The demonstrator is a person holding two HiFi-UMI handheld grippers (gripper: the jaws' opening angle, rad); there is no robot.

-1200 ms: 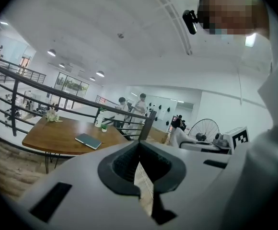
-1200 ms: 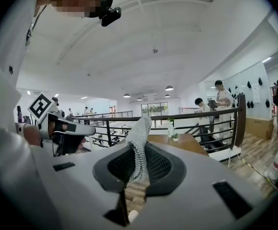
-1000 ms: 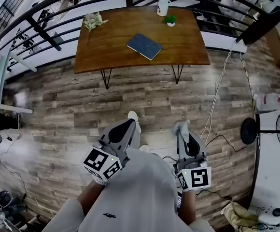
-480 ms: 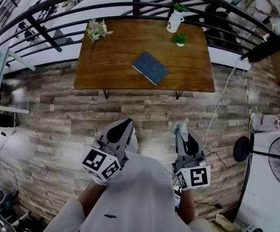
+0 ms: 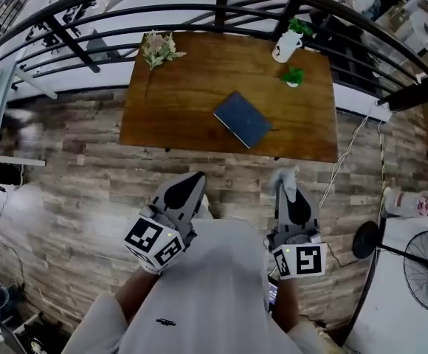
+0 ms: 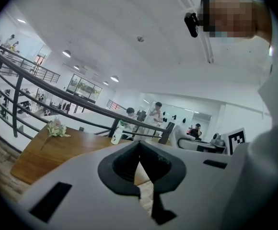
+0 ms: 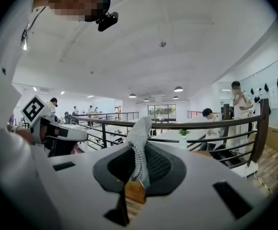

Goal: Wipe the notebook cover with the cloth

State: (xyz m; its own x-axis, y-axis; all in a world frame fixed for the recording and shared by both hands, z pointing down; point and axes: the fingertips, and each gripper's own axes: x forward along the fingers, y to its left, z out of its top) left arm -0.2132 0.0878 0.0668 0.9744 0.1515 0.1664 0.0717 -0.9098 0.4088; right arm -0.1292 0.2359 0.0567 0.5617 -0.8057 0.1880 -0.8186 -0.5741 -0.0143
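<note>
A dark blue notebook [image 5: 243, 119] lies closed and slanted on the wooden table [image 5: 177, 102] ahead of me. Both grippers are held close to my body, well short of the table. My right gripper [image 5: 285, 177] is shut on a pale grey cloth [image 7: 139, 145], which sticks up from between its jaws; the cloth [image 5: 284, 175] shows as a small tuft at the tip in the head view. My left gripper [image 5: 192, 179] is shut with nothing in it, its dark pads [image 6: 122, 164] pressed together.
A white vase with a plant [image 5: 287, 44], a small green pot [image 5: 294, 77] and a bunch of dried flowers [image 5: 159, 48] stand on the table. A black railing [image 5: 199, 9] runs behind it. A fan [image 5: 420, 264] and cables [image 5: 343, 161] sit on the floor at right. People stand beyond the railing.
The table and notebook have grown larger and shifted nearer and rightward in the head view as I walk toward them. Both grippers keep their pose, the cloth still held.
</note>
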